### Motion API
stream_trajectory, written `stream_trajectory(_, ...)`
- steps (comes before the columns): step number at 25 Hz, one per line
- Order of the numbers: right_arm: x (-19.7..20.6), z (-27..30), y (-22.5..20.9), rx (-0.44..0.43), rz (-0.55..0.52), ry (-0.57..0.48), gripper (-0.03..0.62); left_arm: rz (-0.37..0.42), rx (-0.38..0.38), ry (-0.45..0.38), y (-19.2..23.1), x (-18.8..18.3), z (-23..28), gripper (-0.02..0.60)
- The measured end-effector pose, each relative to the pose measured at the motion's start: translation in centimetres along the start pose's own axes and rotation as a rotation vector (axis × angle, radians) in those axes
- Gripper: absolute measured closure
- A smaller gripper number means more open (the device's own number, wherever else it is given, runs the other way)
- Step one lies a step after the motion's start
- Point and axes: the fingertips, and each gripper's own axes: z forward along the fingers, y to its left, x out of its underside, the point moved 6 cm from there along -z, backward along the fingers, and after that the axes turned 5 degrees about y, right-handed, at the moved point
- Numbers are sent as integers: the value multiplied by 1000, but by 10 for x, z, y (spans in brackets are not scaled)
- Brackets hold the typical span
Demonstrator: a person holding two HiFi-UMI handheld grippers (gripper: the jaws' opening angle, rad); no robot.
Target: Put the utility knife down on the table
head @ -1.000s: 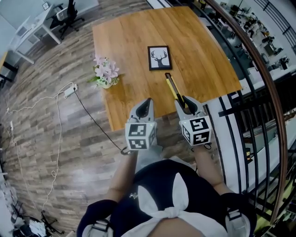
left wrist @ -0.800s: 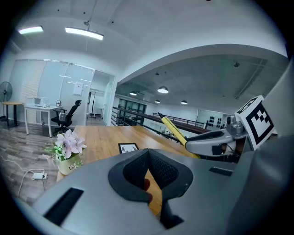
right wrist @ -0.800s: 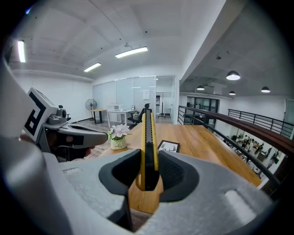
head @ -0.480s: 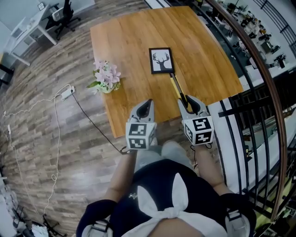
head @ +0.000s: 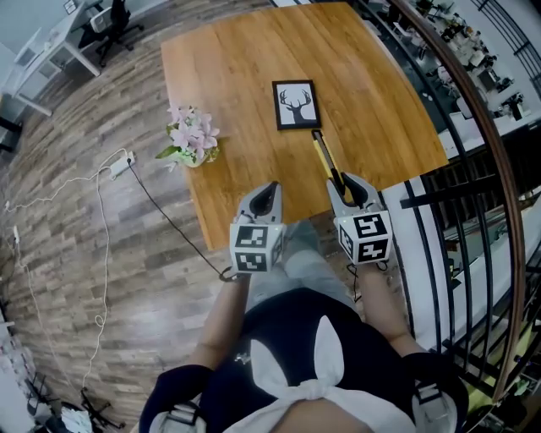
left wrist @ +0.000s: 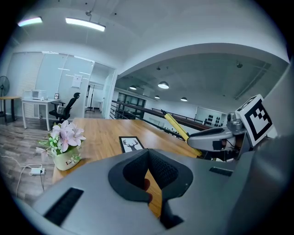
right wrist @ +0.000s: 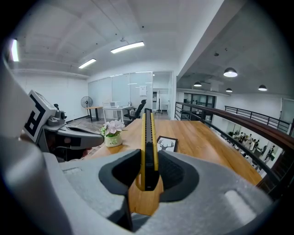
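Observation:
The utility knife (head: 325,161) is long, yellow and black. My right gripper (head: 347,188) is shut on its rear end, and its tip points toward the framed deer picture (head: 296,104). In the right gripper view the knife (right wrist: 149,137) stands on edge between the pads of that gripper (right wrist: 149,170), over the wooden table (right wrist: 202,137). Whether it touches the wood I cannot tell. My left gripper (head: 269,196) hovers at the table's near edge, left of the knife, jaws shut and empty. From the left gripper (left wrist: 148,160), the knife (left wrist: 177,127) shows at the right.
A small white pot of pink flowers (head: 193,139) stands near the table's left edge (head: 182,169). A black metal railing (head: 456,211) runs along the right. White cables (head: 101,220) trail over the wood floor at the left. Desks and an office chair (head: 106,17) stand far back.
Both grippers have crept forward toward the table, the right one carrying the knife. The knife's tip now lies a little closer to the framed picture.

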Motion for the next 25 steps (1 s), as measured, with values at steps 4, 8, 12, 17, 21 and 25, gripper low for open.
stream_trajectory(4, -2, 11, -3, -3, -8, 3, 477, 2, -14, -15, 11, -7, 8, 574)
stream_trajectory(8, -8, 22, -9, -1, -11, 4, 477, 3, -15, -16, 18, -17, 18, 574)
stream_trajectory(12, -17, 32, -15, 4, -15, 0, 477, 2, -2, -4, 24, -18, 28, 574)
stream_trajectory(17, -21, 46, -22, 6, -13, 0, 477, 0, -5, -5, 33, -27, 40, 574)
stream_trajectory(21, -24, 57, -26, 1, -8, 2, 477, 0, -11, 2, 38, -35, 46, 572)
stream_trajectory(25, -27, 67, -28, -4, 0, -1, 477, 9, -13, 12, 45, -38, 52, 574)
